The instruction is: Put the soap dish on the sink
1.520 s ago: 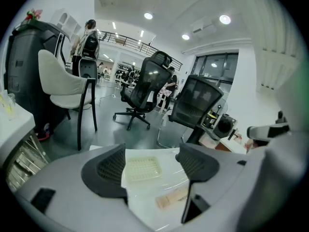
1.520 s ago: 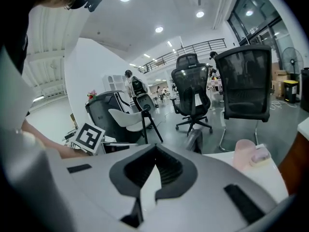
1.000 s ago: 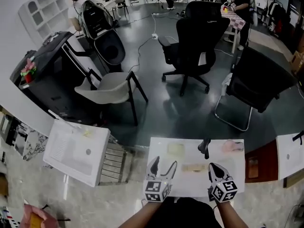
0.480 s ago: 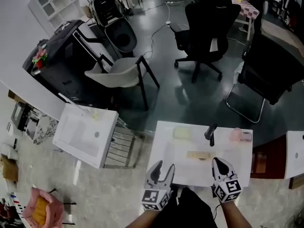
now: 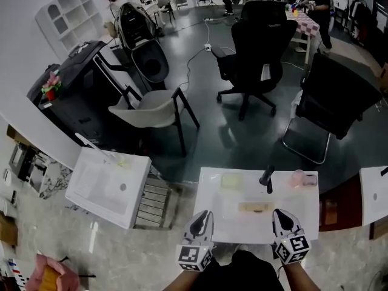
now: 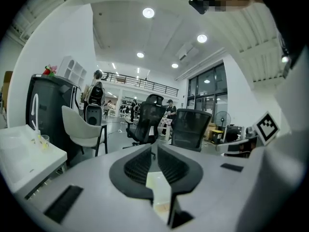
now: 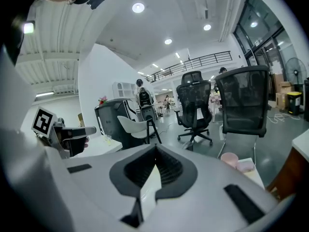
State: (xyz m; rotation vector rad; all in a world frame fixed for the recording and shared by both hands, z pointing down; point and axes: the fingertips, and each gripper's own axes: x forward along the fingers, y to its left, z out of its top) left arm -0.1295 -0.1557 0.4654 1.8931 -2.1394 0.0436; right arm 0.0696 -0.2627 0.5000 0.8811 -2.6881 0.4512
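Holds the left gripper point(image 5: 205, 216) and the right gripper point(image 5: 279, 216) over the six o'clock edge of the sink point(image 5: 303, 217), both clenched and empty, the left one's jaws having just been closing on nothing. Shows the tan soap dish point(image 5: 253, 207) flat mid-sink, untouched, at two o'clock from the left gripper, six o'clock from the faucet point(image 5: 267, 178).

Bright ceiling spots point(image 6: 148, 12), dim grey head view (heavy fisheye warp, dark vignetted corners).

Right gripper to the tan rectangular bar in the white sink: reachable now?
Likely yes: the right gripper hovers at the white sink's near rim, the tan rectangular bar just ahead, nothing between.
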